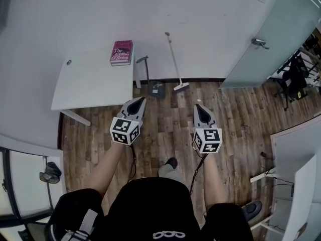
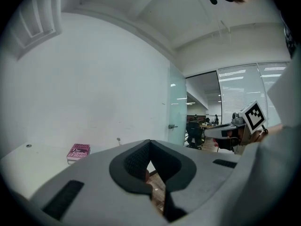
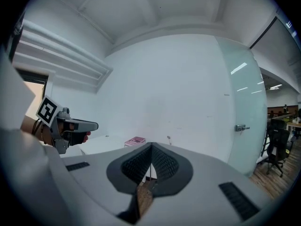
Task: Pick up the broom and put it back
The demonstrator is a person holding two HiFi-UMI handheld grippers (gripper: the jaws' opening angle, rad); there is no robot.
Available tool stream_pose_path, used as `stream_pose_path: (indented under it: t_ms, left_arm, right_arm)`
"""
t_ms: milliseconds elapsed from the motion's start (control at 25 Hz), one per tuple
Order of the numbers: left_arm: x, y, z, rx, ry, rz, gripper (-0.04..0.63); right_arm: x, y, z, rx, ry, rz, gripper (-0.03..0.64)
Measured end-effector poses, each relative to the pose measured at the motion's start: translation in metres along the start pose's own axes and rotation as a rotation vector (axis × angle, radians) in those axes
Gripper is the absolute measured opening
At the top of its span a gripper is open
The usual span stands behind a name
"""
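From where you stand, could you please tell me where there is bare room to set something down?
The white table is bare apart from the pink book at its far right corner. The floor between the broom and the glass door is open. Crowded: the dustpan beside the broom.

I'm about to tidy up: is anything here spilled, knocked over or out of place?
Nothing stands out. The white long-handled broom leans against the wall, the grey dustpan stands beside it, and the pink book lies flat on the white table.

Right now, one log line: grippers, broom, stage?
left gripper: shut, empty | right gripper: shut, empty | broom: leaning on wall, untouched | stage: not picked up
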State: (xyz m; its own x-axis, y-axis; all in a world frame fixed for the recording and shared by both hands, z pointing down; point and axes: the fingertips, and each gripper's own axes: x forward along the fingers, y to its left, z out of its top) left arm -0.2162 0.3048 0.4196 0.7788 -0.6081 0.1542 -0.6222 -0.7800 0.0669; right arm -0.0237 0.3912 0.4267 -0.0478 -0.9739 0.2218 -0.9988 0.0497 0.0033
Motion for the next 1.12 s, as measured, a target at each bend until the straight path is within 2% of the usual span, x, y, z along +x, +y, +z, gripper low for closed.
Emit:
stream_pose_path:
  t_ms: [280, 560, 880, 1120]
  left_arm:
    - [0.057, -0.007, 0.012, -0.010, -0.020, 0.049, 0.018]
    - [0.090, -0.004, 0.012, -0.021, -0.012, 0.083, 0.019]
    - [0.133, 0.030, 0.010, -0.035, -0.011, 0.112, 0.019]
    - [0.195, 0.073, 0.016, -0.049, -0.017, 0.113, 0.019]
  right_arm:
    - [0.038, -0.052, 0.007, -0.024, 0.002, 0.052, 0.016]
    - [0.070, -0.078, 0.005, -0.016, 0.017, 0.093, 0.015]
    - [0.128, -0.092, 0.008, -0.016, 0.024, 0.121, 0.016]
    - [0.197, -0.114, 0.020, -0.027, 0.029, 0.127, 0.017]
